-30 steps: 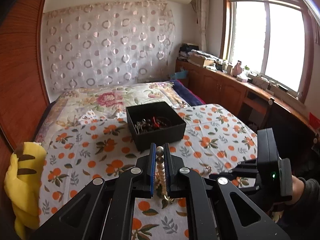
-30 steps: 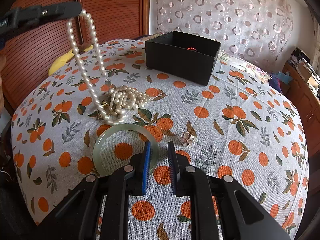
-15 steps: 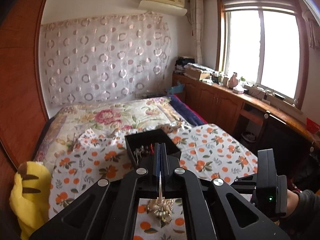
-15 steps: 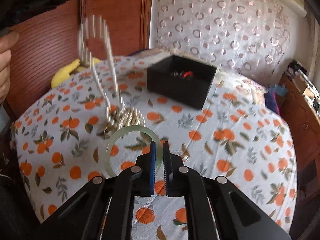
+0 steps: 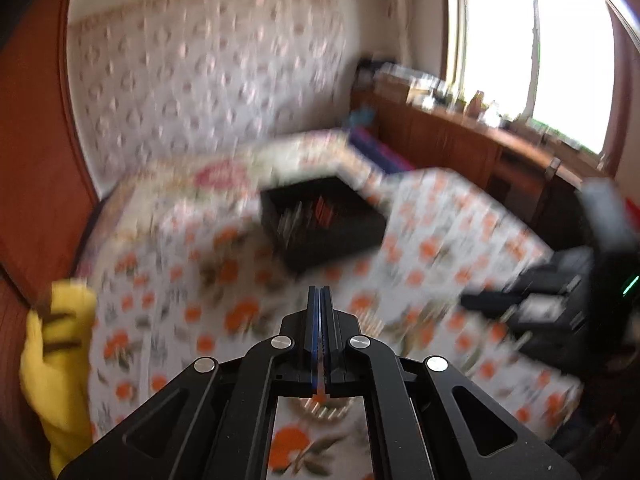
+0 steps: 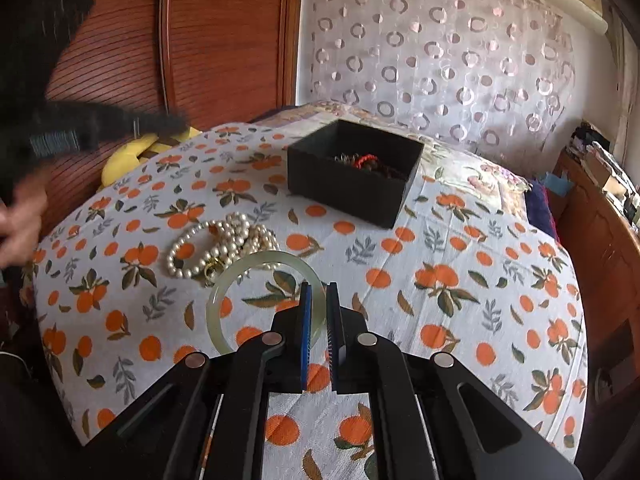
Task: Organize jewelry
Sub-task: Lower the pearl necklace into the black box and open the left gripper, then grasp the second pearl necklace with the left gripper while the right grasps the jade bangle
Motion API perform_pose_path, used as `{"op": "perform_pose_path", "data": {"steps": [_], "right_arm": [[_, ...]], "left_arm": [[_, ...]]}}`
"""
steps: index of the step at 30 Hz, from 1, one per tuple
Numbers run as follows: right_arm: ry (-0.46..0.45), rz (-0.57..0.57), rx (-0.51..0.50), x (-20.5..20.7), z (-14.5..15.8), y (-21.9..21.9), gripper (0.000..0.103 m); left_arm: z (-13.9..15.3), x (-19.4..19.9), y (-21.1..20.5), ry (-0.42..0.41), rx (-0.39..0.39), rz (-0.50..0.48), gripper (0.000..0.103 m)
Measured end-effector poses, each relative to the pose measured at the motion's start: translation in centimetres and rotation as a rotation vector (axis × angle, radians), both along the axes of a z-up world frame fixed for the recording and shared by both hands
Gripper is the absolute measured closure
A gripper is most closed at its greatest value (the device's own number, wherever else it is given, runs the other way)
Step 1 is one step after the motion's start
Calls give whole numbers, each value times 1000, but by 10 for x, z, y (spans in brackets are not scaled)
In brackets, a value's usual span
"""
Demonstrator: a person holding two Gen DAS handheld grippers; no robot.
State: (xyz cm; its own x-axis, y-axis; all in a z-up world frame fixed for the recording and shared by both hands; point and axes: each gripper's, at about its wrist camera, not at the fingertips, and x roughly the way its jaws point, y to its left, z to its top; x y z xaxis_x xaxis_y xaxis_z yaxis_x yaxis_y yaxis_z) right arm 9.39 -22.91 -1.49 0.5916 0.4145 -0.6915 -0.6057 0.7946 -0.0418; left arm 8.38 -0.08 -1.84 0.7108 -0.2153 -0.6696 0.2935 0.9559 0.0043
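The pearl necklace (image 6: 224, 246) lies in a heap on the orange-print cloth (image 6: 460, 248), free of any gripper. A pale green bangle (image 6: 256, 264) lies just in front of it. My right gripper (image 6: 319, 300) has its jaws closed on the bangle's near right rim. A black box (image 6: 352, 192) with jewelry inside stands farther back. My left gripper (image 5: 319, 304) is shut and empty, blurred, above the cloth; it shows as a dark blur in the right wrist view (image 6: 100, 128). A bit of the pearl heap (image 5: 324, 408) shows under it. The black box (image 5: 324, 228) lies ahead of it.
A yellow plush toy (image 6: 136, 152) sits at the cloth's far left edge, by the wooden wardrobe (image 6: 224, 40). A wooden cabinet (image 6: 600, 220) runs along the right. The bed with a floral cover (image 5: 224, 176) lies behind the box.
The pearl necklace slipped out of my left gripper and fell back into a heap. My left gripper shut fully and swung down fast. My right gripper moved forward and closed on the bangle.
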Motion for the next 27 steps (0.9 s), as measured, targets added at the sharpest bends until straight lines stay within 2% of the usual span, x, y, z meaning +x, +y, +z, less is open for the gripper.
{"op": "perform_pose_path", "data": {"steps": [2,4,6,11,14,15,16,20,24,27], "right_arm": [[6,-2,3,1,-3,0,95],[7,-5,7,1,-4,0,95],[8,-6,12,1,-4,0,95],[7,-7,8,1,-5,0,95],[4,-12,11,1,-4,-1,95],[4,-13,13,2,-3,-2,95],[3,-14,15,2,-3,-3,95],[0,-16,23,3,-1,-4,95],[-11,-18,27,5,3,-3,95],[-22,-22,37,8,9,-4,95]], "left_arm": [[-24,7,6,75,19,11,95],[-41,11,10,108,46,23,80],[-52,15,13,133,61,30,77],[-70,22,14,186,59,20,76],[-72,20,11,164,72,13,76],[-71,20,12,166,64,11,80],[-69,20,14,168,55,12,93],[-68,24,12,158,72,14,96],[-45,30,11,93,47,29,96],[-13,29,9,28,9,28,96]]}}
